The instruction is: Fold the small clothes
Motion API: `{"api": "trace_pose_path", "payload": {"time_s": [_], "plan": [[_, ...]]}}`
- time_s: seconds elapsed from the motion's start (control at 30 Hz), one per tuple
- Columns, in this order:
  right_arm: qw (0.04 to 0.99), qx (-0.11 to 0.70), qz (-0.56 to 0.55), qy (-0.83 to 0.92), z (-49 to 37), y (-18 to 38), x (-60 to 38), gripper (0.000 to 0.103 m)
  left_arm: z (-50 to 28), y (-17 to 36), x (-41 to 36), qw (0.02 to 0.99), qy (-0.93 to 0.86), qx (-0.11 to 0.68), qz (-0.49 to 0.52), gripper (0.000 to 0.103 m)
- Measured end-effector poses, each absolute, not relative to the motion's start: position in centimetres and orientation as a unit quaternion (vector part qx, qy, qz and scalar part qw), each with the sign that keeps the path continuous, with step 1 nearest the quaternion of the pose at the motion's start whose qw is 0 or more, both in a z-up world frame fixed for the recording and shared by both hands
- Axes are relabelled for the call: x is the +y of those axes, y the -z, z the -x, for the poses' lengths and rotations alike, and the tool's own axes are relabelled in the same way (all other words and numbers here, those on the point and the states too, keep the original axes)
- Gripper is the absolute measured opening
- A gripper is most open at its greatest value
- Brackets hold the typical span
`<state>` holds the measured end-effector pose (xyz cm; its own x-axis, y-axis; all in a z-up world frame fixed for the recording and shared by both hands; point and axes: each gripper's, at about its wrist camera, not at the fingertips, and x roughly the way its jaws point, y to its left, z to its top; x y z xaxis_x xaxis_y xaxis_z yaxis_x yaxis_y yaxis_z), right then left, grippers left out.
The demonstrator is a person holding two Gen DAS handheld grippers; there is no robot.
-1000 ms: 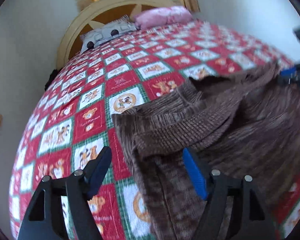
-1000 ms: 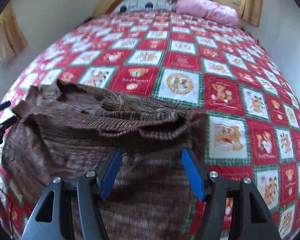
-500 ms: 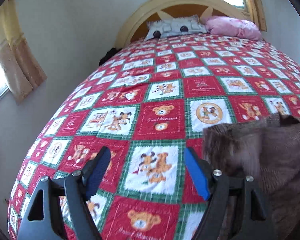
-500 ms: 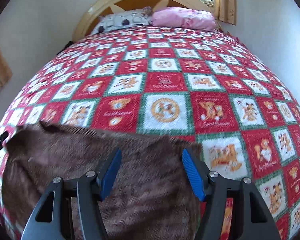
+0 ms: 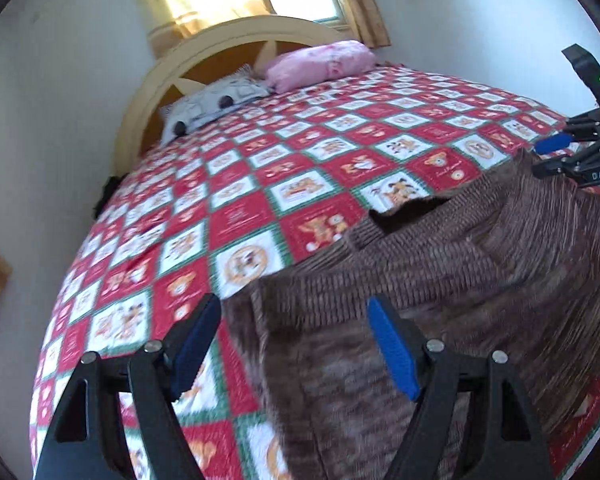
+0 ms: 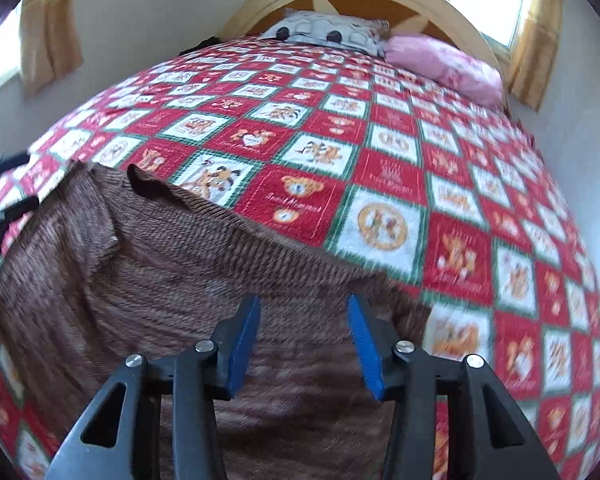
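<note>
A brown ribbed knit sweater [image 5: 460, 300] lies spread on the near part of a bed covered with a red, white and green teddy-bear quilt [image 5: 260, 184]. The left gripper [image 5: 292, 344] hangs above the sweater's left edge with its blue-padded fingers [image 5: 392, 354] spread wide, nothing between them; one pad is over the quilt, the other over the knit. Whether either pad touches the fabric cannot be told.

In the right wrist view the right gripper [image 6: 304, 336] is over the sweater [image 6: 160, 280] near its far hem, its fingers [image 6: 364, 340] parted more narrowly than the left pair and empty, with knit visible in the gap.

At the head of the bed a grey patterned pillow [image 6: 320, 32] and a pink pillow [image 6: 444, 66] rest against a curved cream headboard [image 5: 228, 40].
</note>
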<state>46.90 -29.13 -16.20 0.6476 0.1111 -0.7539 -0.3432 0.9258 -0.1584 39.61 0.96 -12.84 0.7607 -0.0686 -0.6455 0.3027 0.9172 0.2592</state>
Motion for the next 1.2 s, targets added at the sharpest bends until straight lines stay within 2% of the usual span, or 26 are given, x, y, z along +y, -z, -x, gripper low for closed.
{"api": "trace_pose_path", "payload": {"time_s": [0.17, 0.23, 0.27, 0.3, 0.33, 0.4, 0.6, 0.87, 0.9, 0.93, 1.0, 1.07, 1.13, 1.2], "plan": [[0.880, 0.425, 0.135, -0.162, -48.9, 16.8, -29.6, 0.047, -43.2, 14.2, 0.7, 0.899, 0.153, 0.382, -0.151, 0.078], [0.860, 0.457, 0.152, -0.171, -49.4, 18.2, -29.2, 0.047, -43.5, 15.5, -0.2, 0.893, 0.148, 0.391, -0.167, 0.073], [0.856, 0.461, 0.164, -0.168, -49.4, 18.9, -28.9, 0.041, -43.5, 16.1, -0.5, 0.888, 0.153, 0.398, -0.173, 0.057], [0.853, 0.462, 0.174, -0.170, -49.3, 19.3, -28.7, 0.013, -43.6, 17.0, -0.9, 0.879, 0.153, 0.413, -0.183, 0.029], [0.854, 0.458, 0.175, -0.175, -49.0, 19.3, -28.6, 0.005, -43.7, 17.6, -1.0, 0.875, 0.143, 0.422, -0.190, 0.020], [0.866, 0.439, 0.172, -0.165, -48.8, 18.5, -28.4, 0.003, -43.1, 17.8, -0.8, 0.887, 0.133, 0.400, -0.191, 0.012], [0.904, 0.396, 0.119, -0.105, -50.0, 15.3, -29.7, 0.003, -42.0, 18.3, 1.6, 0.913, 0.072, 0.380, -0.129, 0.015], [0.888, 0.442, 0.110, -0.071, -50.9, 19.0, -30.7, 0.006, -42.0, 18.5, 3.2, 0.918, 0.016, 0.381, -0.106, 0.016], [0.889, 0.441, 0.103, -0.070, -50.8, 18.8, -31.0, 0.012, -41.9, 18.4, 3.2, 0.919, 0.015, 0.378, -0.108, 0.016], [0.891, 0.440, 0.091, -0.063, -50.5, 18.4, -31.4, 0.028, -41.8, 18.4, 3.2, 0.919, 0.015, 0.377, -0.111, 0.016], [0.899, 0.431, 0.067, -0.048, -49.6, 17.1, -32.5, 0.046, -41.5, 18.1, 3.3, 0.921, 0.011, 0.373, -0.108, 0.016], [0.906, 0.418, 0.037, -0.053, -47.9, 15.7, -33.5, 0.046, -40.3, 17.2, 3.9, 0.925, 0.013, 0.370, -0.087, 0.016], [0.908, 0.414, 0.021, -0.069, -45.6, 14.7, -34.0, 0.046, -38.0, 16.1, 4.4, 0.928, 0.010, 0.364, -0.080, 0.026], [0.910, 0.404, 0.019, -0.084, -42.2, 13.9, -34.2, 0.046, -35.5, 15.4, 4.8, 0.933, 0.020, 0.352, -0.073, 0.049]]}}
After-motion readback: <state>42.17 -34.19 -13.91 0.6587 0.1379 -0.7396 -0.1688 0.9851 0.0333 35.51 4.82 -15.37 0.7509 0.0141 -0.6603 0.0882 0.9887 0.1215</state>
